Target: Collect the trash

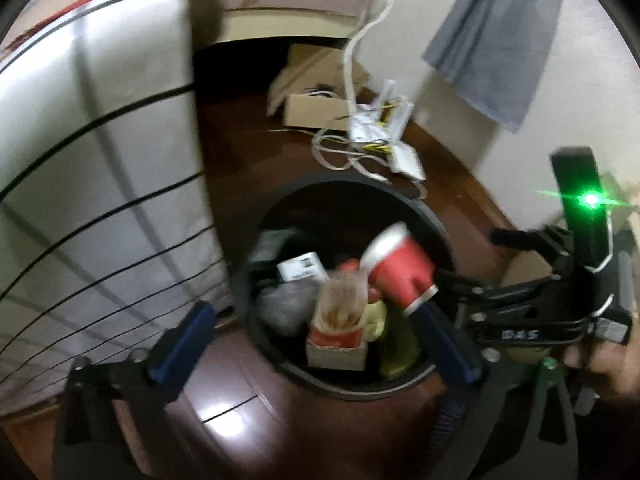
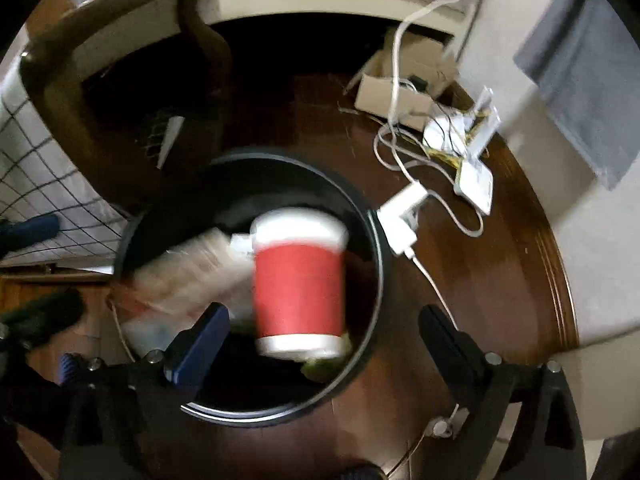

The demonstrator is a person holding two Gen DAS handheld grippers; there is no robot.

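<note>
A black round bin (image 1: 332,390) stands on the dark wood floor below both grippers. My left gripper (image 1: 320,340) is open over it. A fries carton (image 1: 338,320) hangs blurred between its blue fingers (image 1: 188,332) without touching them. My right gripper (image 2: 326,344) is also open above the bin (image 2: 378,248). A red paper cup with a white lid (image 2: 300,284) is blurred in the gap, clear of both pads. The left wrist view shows that cup (image 1: 400,268) tilted over the bin, beside the right gripper (image 1: 480,260). Wrappers and green trash lie in the bin.
White cables and a power adapter (image 2: 400,220) lie on the floor right of the bin. Behind them is a cardboard box (image 2: 392,96). A grey cloth (image 1: 492,40) hangs on the wall. White bedding with black lines (image 1: 80,160) rises on the left, and a wooden chair (image 2: 120,80) stands behind the bin.
</note>
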